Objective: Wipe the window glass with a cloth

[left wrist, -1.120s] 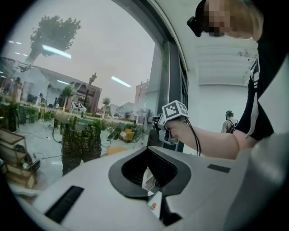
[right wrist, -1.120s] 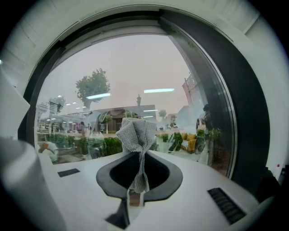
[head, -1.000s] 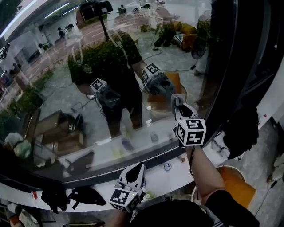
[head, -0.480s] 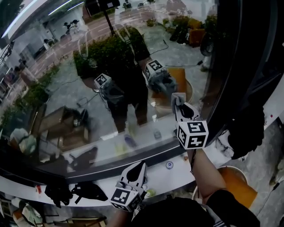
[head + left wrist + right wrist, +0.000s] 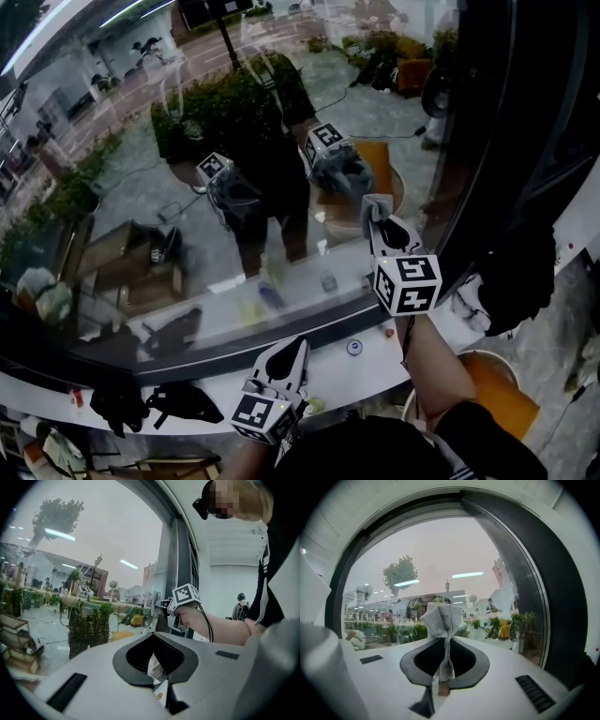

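Window cleaning with two hand-held grippers, one cloth and one curved pane. The right gripper (image 5: 377, 217), raised at 2 o'clock in the head view, is clamped on the single grey knitted cloth (image 5: 440, 620). The cloth's bunched end stands up past the jaw tips, right at the window glass (image 5: 141, 262), though actual contact cannot be made out. The left gripper (image 5: 289, 356) hangs low at 6 o'clock above the white sill (image 5: 412, 352), its jaws pressed together with nothing between them, short of the pane.

Only the head view takes in both tools at once, along with their two reflections in the glass, at 11 and 12 o'clock. It also shows two dark objects (image 5: 150, 403) lying side by side on the sill at 8 o'clock. One small round cap (image 5: 353, 347) sits on the sill near the middle, and one orange tub (image 5: 502, 394) sits at 4 o'clock beneath the raised forearm.

Only the left gripper view catches the right gripper side-on, at 1 o'clock, with a hand (image 5: 190, 617) closed round its grip and the marker cube on top. It also shows one distant person (image 5: 240, 609) standing indoors at 3 o'clock.

Only the right gripper view shows the cloth's open weave and how it is pinched low between the shut jaws. The dark window frame (image 5: 543, 578) arches over it from 9 o'clock round to 4 o'clock.
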`<action>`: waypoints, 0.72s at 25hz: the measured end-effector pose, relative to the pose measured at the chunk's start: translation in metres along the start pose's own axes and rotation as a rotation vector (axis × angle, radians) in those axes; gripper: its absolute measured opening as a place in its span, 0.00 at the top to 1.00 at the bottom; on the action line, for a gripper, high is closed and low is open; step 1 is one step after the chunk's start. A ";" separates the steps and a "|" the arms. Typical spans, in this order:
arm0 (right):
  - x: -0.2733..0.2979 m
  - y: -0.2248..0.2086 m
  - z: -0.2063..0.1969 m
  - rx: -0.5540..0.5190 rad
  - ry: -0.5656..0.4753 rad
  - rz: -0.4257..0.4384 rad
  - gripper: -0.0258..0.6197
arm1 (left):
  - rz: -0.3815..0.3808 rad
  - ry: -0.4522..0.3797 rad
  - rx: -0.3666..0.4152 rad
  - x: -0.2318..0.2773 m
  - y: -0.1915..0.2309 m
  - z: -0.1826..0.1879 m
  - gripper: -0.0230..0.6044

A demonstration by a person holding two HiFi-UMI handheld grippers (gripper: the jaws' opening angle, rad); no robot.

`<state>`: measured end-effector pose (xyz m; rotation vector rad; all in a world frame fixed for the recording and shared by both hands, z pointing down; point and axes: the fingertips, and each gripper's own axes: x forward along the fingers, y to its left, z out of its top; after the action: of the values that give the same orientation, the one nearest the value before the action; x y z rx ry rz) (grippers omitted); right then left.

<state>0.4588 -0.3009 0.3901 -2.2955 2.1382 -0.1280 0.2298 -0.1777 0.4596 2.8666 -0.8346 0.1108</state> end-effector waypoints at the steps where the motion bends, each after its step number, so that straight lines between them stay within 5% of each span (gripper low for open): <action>1: 0.000 0.000 0.000 -0.001 0.001 -0.002 0.89 | 0.000 0.001 0.000 0.000 0.000 0.000 0.95; 18: -0.017 0.003 0.017 0.080 -0.033 0.039 0.89 | -0.022 -0.026 0.071 -0.009 -0.011 0.021 0.95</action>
<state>0.4552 -0.2849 0.3715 -2.1965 2.1196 -0.1711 0.2288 -0.1668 0.4366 2.9487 -0.8191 0.1019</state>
